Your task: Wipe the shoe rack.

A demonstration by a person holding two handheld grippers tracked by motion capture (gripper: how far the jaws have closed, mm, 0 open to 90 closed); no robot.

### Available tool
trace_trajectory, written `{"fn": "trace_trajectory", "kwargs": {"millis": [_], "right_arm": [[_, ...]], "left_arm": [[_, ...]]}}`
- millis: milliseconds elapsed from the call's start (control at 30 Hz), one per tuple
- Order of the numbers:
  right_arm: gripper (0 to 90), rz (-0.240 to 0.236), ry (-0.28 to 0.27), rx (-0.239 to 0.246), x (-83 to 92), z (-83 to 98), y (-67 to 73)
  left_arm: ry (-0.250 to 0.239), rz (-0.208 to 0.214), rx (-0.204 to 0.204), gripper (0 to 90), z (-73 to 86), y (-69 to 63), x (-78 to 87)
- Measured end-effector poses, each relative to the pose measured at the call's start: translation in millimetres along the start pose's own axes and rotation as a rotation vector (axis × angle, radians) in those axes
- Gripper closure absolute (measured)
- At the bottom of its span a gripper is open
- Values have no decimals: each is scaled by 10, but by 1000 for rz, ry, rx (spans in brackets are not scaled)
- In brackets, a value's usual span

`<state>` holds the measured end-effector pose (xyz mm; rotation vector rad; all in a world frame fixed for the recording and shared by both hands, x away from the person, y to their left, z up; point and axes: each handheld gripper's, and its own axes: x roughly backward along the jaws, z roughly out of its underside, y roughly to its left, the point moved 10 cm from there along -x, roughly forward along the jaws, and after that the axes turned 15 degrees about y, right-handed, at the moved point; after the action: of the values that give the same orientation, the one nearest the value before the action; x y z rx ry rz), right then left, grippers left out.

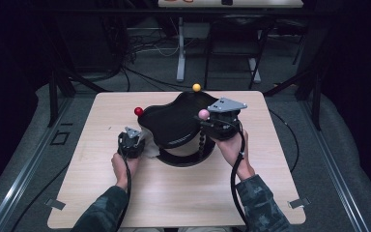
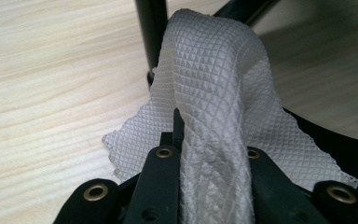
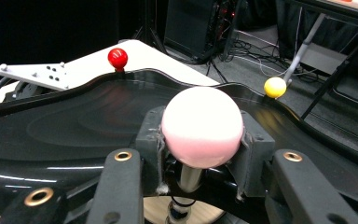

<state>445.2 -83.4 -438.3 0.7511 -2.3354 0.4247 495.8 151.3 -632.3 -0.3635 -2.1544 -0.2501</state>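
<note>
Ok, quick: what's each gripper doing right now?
Left gripper: closed on the white cloth.
Right gripper: closed on the pink ball.

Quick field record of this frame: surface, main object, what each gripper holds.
surface: light wooden table
main object: glossy black curved tray on a ring stand, with red ball, yellow ball and pink ball at its rim
left gripper: shut on white embossed paper towel, by the stand's base
right gripper: shut on pink ball
</note>
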Motion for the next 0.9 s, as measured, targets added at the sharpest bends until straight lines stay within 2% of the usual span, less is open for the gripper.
{"fn": "trace_trajectory", "kwargs": {"millis": [267, 300, 367, 400, 467, 900], "right_arm": [[602, 19, -11, -14, -4, 5, 8], [602, -1, -9, -11, -3, 8, 25], [602, 26, -10, -19, -6, 5, 10], [602, 13, -12, -18, -6, 5, 19], [602, 16, -9, -16, -6, 4, 18], [602, 37, 4, -21, -10, 0, 6]], "left_arm": [[15, 13, -25, 847, 45, -44, 8], [20, 17, -26, 847, 58, -54, 8], [19, 22, -32, 847, 75, -67, 7], [19, 27, -29, 847, 88, -82, 5], [16, 33, -32, 847, 116, -104, 9], [15, 76, -82, 844, 294, -402, 97]]}}
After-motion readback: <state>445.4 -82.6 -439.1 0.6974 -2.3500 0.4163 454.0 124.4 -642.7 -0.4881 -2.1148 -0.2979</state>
